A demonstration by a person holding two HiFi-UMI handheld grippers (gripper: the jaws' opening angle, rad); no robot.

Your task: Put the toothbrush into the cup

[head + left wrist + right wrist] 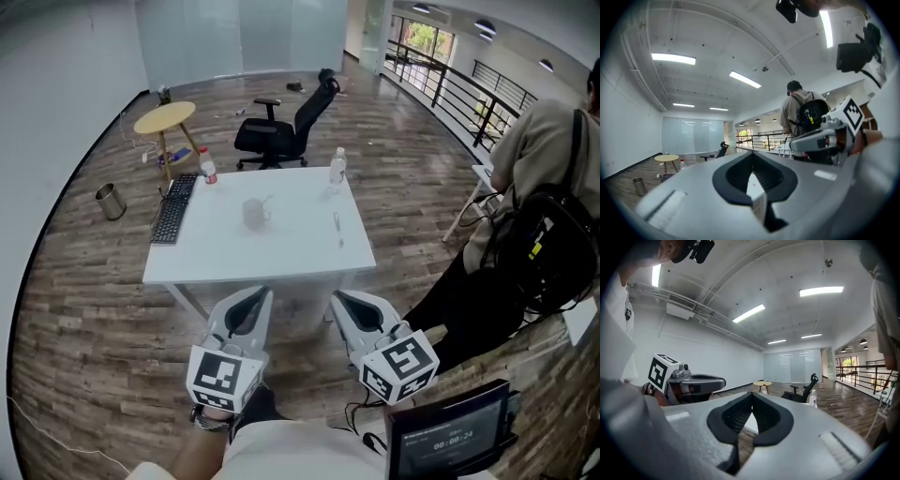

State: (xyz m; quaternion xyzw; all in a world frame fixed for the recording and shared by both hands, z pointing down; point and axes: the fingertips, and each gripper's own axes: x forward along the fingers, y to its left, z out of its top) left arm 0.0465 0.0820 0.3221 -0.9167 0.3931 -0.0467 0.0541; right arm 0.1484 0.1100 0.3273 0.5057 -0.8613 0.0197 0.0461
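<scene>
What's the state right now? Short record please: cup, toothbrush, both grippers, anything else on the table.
Cup: upright, near the middle of the white table
Toothbrush: lying flat on the table, right of the cup, not touching it
Left gripper: jaws together, empty, short of the table's near edge
Right gripper: jaws together, empty, short of the table's near edge
Other items: keyboard, clear bottle, red-capped bottle

bright ceiling strip lights (673, 58), strong fisheye warping, dark vignetted corners.
</scene>
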